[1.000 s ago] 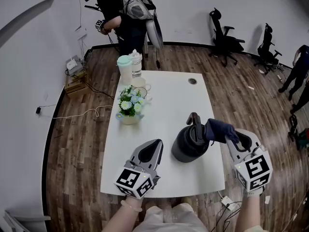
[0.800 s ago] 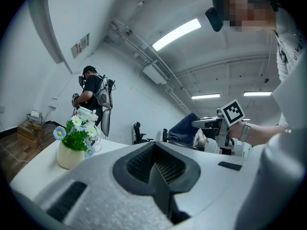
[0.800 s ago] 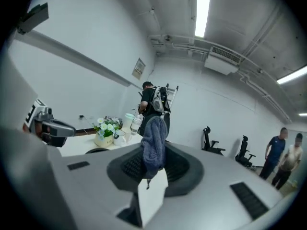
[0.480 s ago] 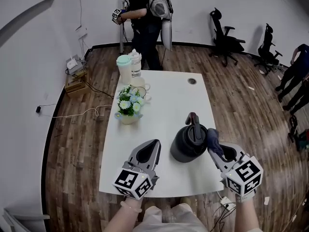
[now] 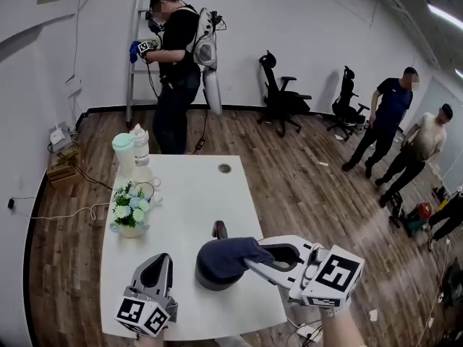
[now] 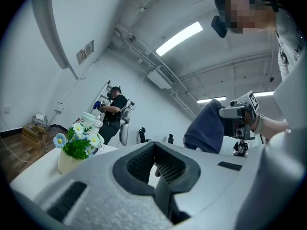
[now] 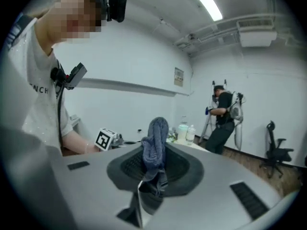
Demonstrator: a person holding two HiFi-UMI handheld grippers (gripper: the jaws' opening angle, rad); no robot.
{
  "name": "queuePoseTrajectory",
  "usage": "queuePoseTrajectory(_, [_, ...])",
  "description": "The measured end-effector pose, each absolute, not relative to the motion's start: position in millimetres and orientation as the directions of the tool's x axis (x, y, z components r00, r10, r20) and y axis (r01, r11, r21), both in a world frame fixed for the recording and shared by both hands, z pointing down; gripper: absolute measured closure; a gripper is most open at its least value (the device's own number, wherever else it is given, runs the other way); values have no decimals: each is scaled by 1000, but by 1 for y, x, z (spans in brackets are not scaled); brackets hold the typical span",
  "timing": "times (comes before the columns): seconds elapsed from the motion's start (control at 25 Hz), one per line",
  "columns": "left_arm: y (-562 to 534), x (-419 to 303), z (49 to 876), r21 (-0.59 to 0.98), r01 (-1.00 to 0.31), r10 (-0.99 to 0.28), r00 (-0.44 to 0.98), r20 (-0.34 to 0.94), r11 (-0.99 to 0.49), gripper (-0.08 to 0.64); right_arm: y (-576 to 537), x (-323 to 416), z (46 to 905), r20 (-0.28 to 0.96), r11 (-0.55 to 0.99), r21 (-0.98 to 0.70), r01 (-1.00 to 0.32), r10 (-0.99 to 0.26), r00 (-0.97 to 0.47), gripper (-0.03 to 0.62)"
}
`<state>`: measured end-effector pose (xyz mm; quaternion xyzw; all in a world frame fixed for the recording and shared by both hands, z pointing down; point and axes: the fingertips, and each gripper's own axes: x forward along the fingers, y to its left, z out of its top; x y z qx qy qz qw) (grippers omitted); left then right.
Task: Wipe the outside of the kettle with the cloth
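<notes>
The right gripper [image 5: 264, 261] is clamped on the dark blue cloth [image 5: 228, 254], a fold bunched up between its jaws. From the head view the cloth seems to lie over the top of the black kettle [image 5: 211, 279], though contact is hard to confirm. The kettle stands near the front edge of the white worktop [image 5: 195, 194], its handle [image 5: 219, 230] poking up behind the cloth.

The left gripper [image 5: 160, 266] sits just beside the kettle with its jaws together on nothing, clear of it. So the wipe looks under way at the top. Next, I'd say, comes dragging the cloth down and round the wall, and since nothing braces the kettle, light pressure or a steadying left gripper is needed.

Further back, a small pot [image 5: 130, 230] holds flowers [image 5: 129, 210]. A lidded cup [image 5: 123, 152] and a bottle [image 5: 139, 144] stand behind, contents unreadable.
</notes>
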<state>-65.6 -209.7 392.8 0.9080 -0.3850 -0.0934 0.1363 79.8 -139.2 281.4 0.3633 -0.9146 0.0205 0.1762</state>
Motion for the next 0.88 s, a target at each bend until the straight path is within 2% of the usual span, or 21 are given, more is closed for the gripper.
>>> queuePoseTrajectory(0.12, [-234, -55, 390, 329, -735, -791, 608, -66, -592, 554, -177, 107, 318, 505, 821, 104, -561, -530, -681, 537])
queuePoseTrajectory(0.24, [-257, -40, 391, 321, -758, -813, 576, -80, -568, 554, -219, 117, 326, 549, 867, 161, -473, -476, -687, 537])
queuePoseTrajectory(0.36, [-266, -39, 405, 315, -782, -837, 541, -82, -537, 554, -252, 107, 349, 581, 917, 136, -375, -380, -720, 537])
queuePoseTrajectory(0.6, [-261, -44, 418, 306, -854, -902, 429, -40, -420, 554, -283, 111, 386, 570, 969, -29, -244, -184, -801, 537])
queuePoseTrajectory(0.88, [-256, -44, 436, 330, -873, -927, 375, -20, -360, 554, -301, 119, 404, 492, 952, -112, -285, -196, -848, 537])
